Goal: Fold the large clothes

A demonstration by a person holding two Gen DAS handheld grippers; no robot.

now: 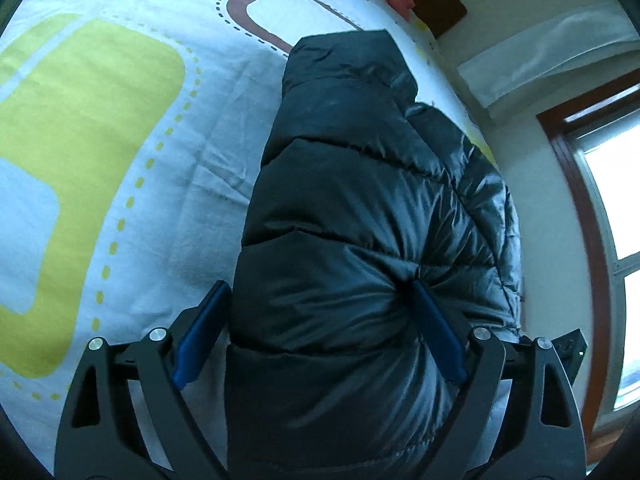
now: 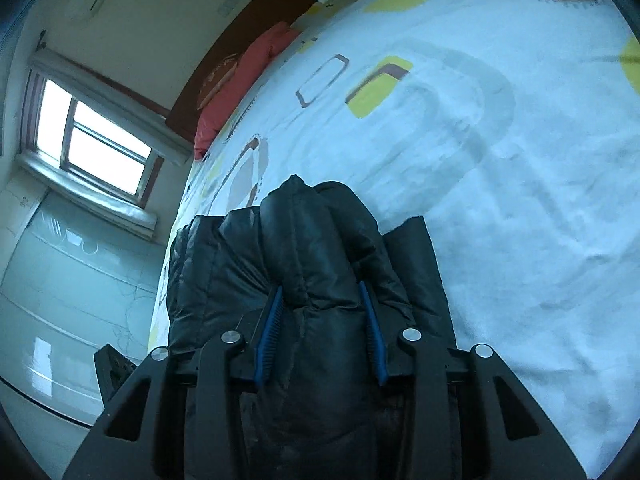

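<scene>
A black puffer jacket (image 1: 360, 208) lies folded lengthwise on the bed, on a white bedsheet (image 1: 132, 184) printed with yellow-green and brown rounded rectangles. The left claw (image 1: 320, 292) straddles a thick quilted section, its blue pads (image 1: 436, 332) pressing into the fabric and bunching it. The right claw (image 2: 322, 292) pinches a raised ridge of the puffer jacket (image 2: 312, 240) between its pads. A red pillow (image 2: 244, 80) sits by the brown headboard (image 2: 224, 56), near a window (image 2: 92, 140).
</scene>
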